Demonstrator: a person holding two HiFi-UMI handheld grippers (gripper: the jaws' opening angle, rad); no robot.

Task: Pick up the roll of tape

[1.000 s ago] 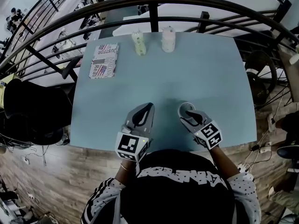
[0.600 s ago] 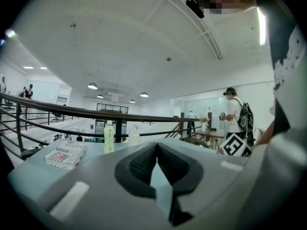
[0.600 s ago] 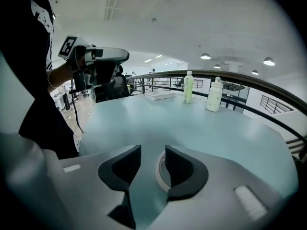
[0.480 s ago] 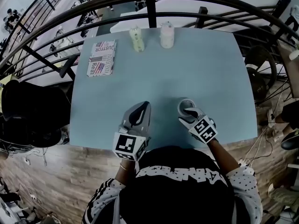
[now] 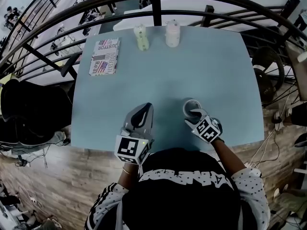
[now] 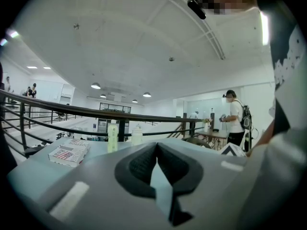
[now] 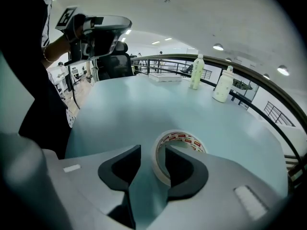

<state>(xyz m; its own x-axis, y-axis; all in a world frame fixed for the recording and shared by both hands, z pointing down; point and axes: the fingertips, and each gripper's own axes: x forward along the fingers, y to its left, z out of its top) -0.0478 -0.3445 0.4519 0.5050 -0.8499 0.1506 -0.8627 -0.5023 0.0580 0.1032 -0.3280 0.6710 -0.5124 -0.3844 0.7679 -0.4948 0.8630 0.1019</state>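
**A:** How far along is the pick-up? Please begin with the wide pale blue counter.

**B:** Nothing is lifted from the counter yet.

**A:** And the two grippers?

**B:** The grey left gripper is held over the near edge of the counter. It is clenched on nothing, so I think it has no part in this step. The grey right gripper points down at the near right part. Its jaws have just been opening and they stand wide apart.

**A:** Where is the tape?

**B:** The small whitish roll of tape with red print lies flat on the counter, directly under the right gripper. Its near wall stands between the jaws, with one jaw in the hole and the other outside. As far as I can see, the pads do not press on it yet.

**A:** So what is left?

**B:** The approach seems done. What is left is to close on the wall and to lift.
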